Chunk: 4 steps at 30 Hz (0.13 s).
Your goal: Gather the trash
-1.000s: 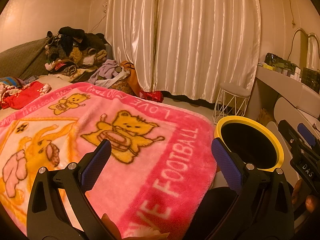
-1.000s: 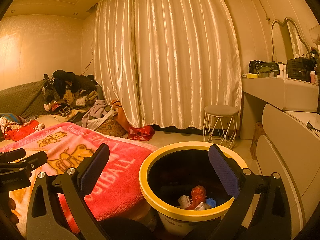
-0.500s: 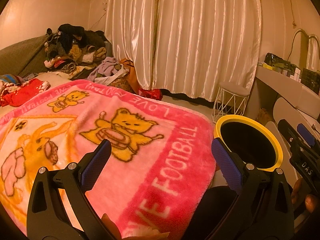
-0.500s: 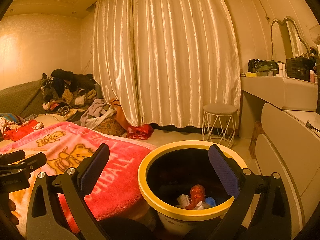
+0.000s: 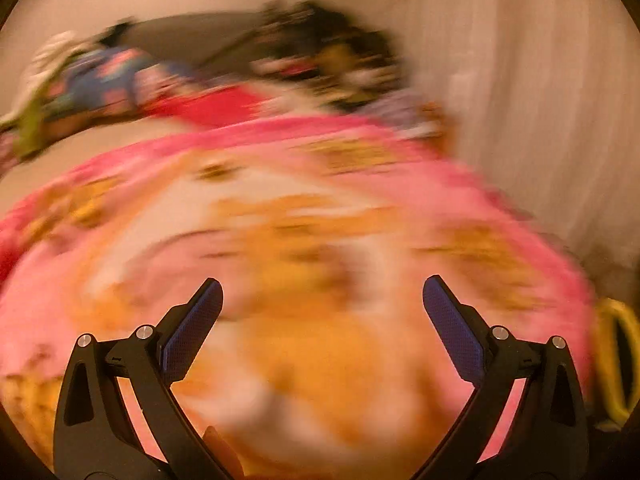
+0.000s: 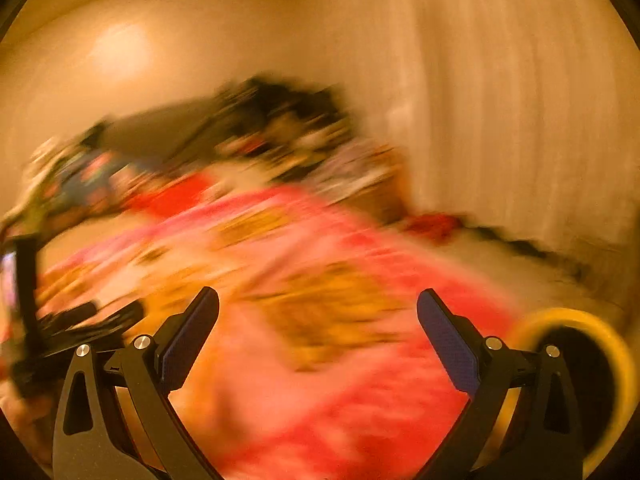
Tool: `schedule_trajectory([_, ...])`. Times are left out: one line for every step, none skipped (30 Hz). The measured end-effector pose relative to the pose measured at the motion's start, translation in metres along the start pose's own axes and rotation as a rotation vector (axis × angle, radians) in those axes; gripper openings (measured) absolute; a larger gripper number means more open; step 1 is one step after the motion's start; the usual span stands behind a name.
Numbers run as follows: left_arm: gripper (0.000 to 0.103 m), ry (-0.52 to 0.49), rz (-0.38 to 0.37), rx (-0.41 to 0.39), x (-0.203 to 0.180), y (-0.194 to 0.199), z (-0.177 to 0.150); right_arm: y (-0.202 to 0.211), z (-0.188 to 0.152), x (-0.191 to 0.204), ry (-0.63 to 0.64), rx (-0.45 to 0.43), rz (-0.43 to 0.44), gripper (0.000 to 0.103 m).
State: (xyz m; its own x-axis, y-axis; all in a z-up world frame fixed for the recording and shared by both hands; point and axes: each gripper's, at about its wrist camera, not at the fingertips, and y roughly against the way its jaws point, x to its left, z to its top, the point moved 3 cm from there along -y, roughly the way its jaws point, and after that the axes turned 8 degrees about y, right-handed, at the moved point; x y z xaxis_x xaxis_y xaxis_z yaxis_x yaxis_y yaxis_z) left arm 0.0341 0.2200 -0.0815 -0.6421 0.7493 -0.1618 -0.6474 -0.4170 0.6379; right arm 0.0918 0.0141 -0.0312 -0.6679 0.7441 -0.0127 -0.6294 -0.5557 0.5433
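1. Both views are heavily blurred; a pale curtain (image 6: 500, 112) fills the right side of the room and a plain wall (image 6: 120, 52) the far left.
2. Bed: a pink blanket (image 5: 304, 240) with orange figures covers the near and middle ground in both views; its print cannot be read.
3. Far edge of the bed: a heap of clothes (image 5: 328, 56) lies against a dark headboard (image 5: 188, 36); single items cannot be told apart.
4. Left gripper (image 5: 322, 312): jaws spread wide, nothing between the blue pads (image 5: 192, 332); it hangs over the blanket.
5. Right gripper (image 6: 318, 320): jaws spread wide, nothing between them; it also hangs over the blanket; the left gripper shows as a dark blurred shape at the left edge of this view.
6. Trash bin (image 6: 576, 352): yellow rim, dark inside; it stands at the near right, just beside the blanket's right edge; in the left wrist view only a strip of its rim shows at the right edge (image 5: 618, 360); its contents cannot be made out.
7. Floor: a red item (image 6: 432, 224) lies at the foot of the curtain, far right of the bed; what it is cannot be told.
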Motion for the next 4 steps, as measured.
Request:
schedule_trajectory([0.092, 0.033, 0.044, 0.019, 0.02, -0.012, 0.004, -0.029, 0.003, 0.021, 0.016, 0.064, 0.079, 0.097])
schedule_trajectory([0.092, 0.07, 0.103, 0.053, 0.046, -0.029, 0.007, -0.055, 0.002, 0.04, 0.03, 0.125, 0.131, 0.097])
schedule_trajectory([0.092, 0.088, 0.15, 0.075, 0.061, -0.039, 0.008, -0.086, -0.002, 0.064, 0.055, 0.198, 0.181, 0.097])
schedule_trajectory([0.092, 0.121, 0.2, 0.093, 0.081, -0.052, 0.009, -0.112, -0.007, 0.085, 0.083, 0.258, 0.217, 0.097])
